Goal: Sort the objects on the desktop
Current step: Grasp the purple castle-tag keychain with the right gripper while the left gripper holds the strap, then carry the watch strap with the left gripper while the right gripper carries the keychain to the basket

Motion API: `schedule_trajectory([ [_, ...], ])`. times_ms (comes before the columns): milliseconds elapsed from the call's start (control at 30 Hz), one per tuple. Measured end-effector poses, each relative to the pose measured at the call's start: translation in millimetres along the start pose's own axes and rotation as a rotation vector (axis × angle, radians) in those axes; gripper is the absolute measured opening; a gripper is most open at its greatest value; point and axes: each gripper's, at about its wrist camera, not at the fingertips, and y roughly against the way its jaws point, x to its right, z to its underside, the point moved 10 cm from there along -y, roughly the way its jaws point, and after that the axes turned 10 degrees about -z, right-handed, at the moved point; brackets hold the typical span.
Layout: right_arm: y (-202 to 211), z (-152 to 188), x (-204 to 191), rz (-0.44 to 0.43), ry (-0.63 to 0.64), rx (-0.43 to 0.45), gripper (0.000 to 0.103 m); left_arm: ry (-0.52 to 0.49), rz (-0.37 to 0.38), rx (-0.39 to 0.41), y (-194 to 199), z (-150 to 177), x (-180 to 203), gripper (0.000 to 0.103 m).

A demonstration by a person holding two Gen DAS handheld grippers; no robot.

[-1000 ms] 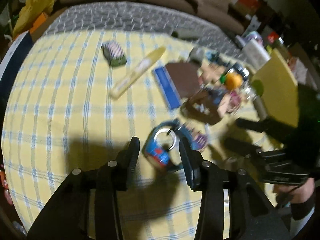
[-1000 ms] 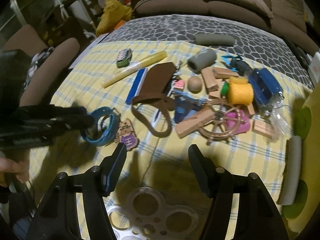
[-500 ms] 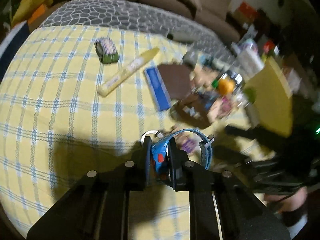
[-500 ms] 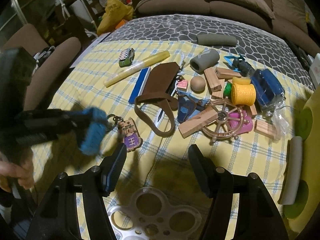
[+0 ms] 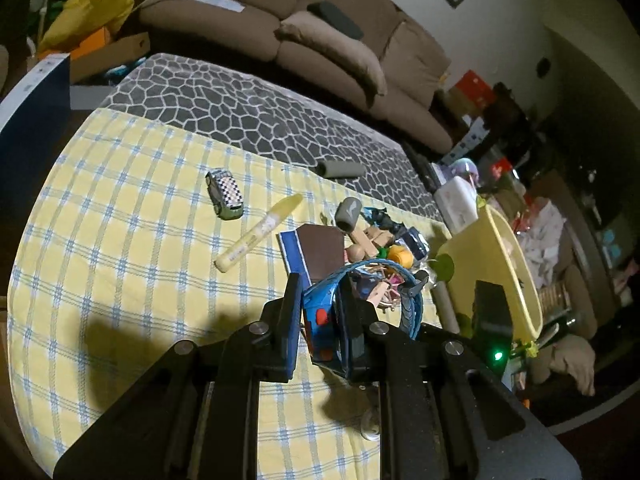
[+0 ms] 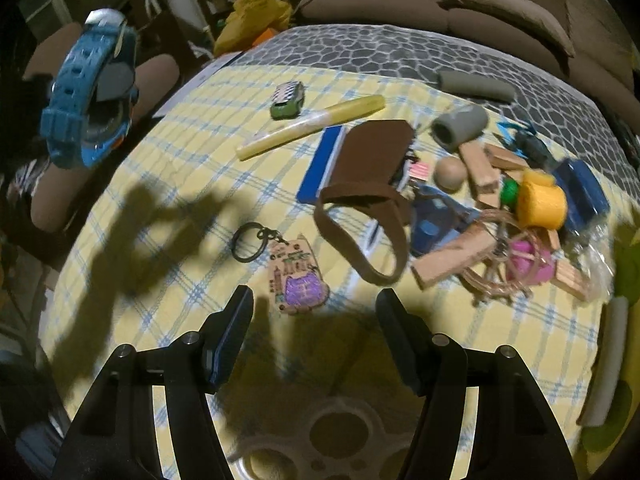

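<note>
- Between the left gripper's (image 5: 320, 320) pinching pads sat the blue rubber-strapped wristwatch (image 5: 326, 330), lifted clear of the yellow checked tablecloth (image 5: 120, 280).
- Its loose strap (image 5: 412, 308) dangled right; a swing could work it loose.
- Nearer, the right gripper (image 6: 314, 312) stood spread and empty above the wooden cat-shaped keychain (image 6: 298, 280).

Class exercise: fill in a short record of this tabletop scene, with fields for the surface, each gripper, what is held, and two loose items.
surface: yellow checked cloth
left gripper: shut on the blue watch, lifted clear of the cloth
right gripper: open, empty, above the keychain
loose item one: yellow marker
loose item two: toy car, beside the marker
pile: wooden blocks and yellow spool, right side
</note>
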Motion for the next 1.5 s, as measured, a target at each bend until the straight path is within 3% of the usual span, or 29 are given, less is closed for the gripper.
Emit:
schedule_trajectory([
  [300,-21,-4,-8,0.076,0.111,-0.020,0.067,0.010,0.002,-0.018,-5,5,-6,0.015],
  [567,-22,-3,-18,0.094,0.157,-0.030,0.037,0.003,-0.004,-0.026,-8,8,-3,0.015],
  [733,-18,-2,-18,0.051,0.122,-0.020,0.035,-0.001,-0.002,-0.026,-8,9,-1,0.015],
  [867,-3,-8,-21,0.026,0.105,0.018,0.035,-0.007,0.004,-0.022,-7,7,2,0.015],
  [1167,52,-32,-35,0.059,0.167,0.157,0.035,-0.007,0.012,-0.012,-3,5,3,0.015],
  [1500,121,-48,-17,0.044,0.112,0.296,0.035,-0.053,0.035,-0.016,-1,13,28,0.015],
])
